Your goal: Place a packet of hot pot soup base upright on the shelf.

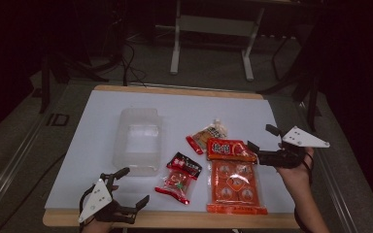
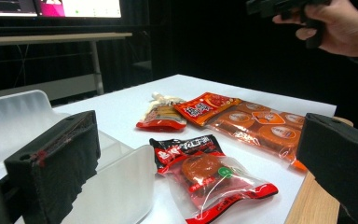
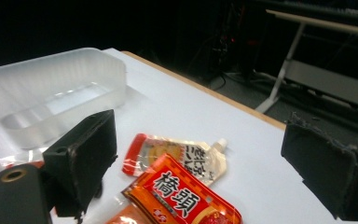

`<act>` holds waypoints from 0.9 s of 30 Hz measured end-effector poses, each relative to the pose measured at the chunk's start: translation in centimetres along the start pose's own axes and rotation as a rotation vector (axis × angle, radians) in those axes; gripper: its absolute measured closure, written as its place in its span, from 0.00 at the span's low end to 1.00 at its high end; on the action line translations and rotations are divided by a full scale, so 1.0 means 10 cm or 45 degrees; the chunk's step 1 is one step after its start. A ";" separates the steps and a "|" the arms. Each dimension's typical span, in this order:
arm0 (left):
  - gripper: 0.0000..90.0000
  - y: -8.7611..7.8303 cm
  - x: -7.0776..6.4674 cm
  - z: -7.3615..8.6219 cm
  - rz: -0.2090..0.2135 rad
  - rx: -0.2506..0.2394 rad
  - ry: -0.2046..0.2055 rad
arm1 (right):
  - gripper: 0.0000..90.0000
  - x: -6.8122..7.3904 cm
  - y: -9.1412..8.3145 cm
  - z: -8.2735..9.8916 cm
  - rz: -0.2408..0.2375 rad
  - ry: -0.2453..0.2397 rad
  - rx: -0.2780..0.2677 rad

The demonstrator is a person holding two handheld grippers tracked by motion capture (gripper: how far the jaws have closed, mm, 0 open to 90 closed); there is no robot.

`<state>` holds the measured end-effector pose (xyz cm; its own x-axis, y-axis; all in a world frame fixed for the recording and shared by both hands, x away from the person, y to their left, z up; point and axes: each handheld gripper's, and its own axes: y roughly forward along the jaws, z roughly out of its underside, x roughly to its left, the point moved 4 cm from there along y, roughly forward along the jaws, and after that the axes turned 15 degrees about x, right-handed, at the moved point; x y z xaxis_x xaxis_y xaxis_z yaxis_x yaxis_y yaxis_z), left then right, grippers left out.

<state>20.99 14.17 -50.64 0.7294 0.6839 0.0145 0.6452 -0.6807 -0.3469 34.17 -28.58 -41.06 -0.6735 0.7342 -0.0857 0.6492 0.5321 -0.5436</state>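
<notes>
A clear plastic container [image 1: 138, 141] [image 2: 116, 186] [image 3: 51, 98] stands empty left of centre on the white table [image 1: 233, 109]. To its right lie a spouted pouch [image 1: 207, 136] [image 2: 161, 115] [image 3: 182, 156], an orange-red packet [image 1: 228, 149] [image 2: 205, 106] [image 3: 182, 196], a large orange pack of round pieces [image 1: 235, 187] [image 2: 261, 128] and a small black-and-red packet [image 1: 177, 177] [image 2: 205, 172]. My left gripper [image 1: 135, 185] [image 2: 200, 168] hovers open near the front edge, beside the container and the small packet. My right gripper [image 1: 262, 137] [image 3: 205, 163] is open just right of the orange-red packet, holding nothing.
The table's wooden edge [image 1: 175, 219] runs along the front. Bare white surface lies at the far side and the left. Beyond the table stand a metal desk frame [image 1: 213, 29] and dark floor with cables. The other hand [image 2: 335, 23] shows at upper right in the left gripper view.
</notes>
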 end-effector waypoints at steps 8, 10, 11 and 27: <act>0.00 0.01 0.01 0.01 0.003 0.006 -0.001 | 0.11 -0.16 0.24 0.12 -0.015 0.059 0.049; 0.00 0.01 0.00 0.01 0.004 0.005 0.001 | 0.11 -0.20 0.30 0.16 -0.008 0.068 0.072; 0.00 0.01 0.00 0.01 0.004 0.006 0.001 | 0.11 -0.21 0.32 0.18 -0.001 0.068 0.081; 0.00 0.03 0.01 0.02 0.013 0.021 0.006 | 0.11 -0.41 0.74 0.60 0.026 0.141 0.243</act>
<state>21.18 14.07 -50.90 0.7370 0.6757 0.0155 0.6340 -0.6832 -0.3624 39.64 -30.15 -49.75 -0.6112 0.7914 -0.0114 0.5763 0.4351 -0.6918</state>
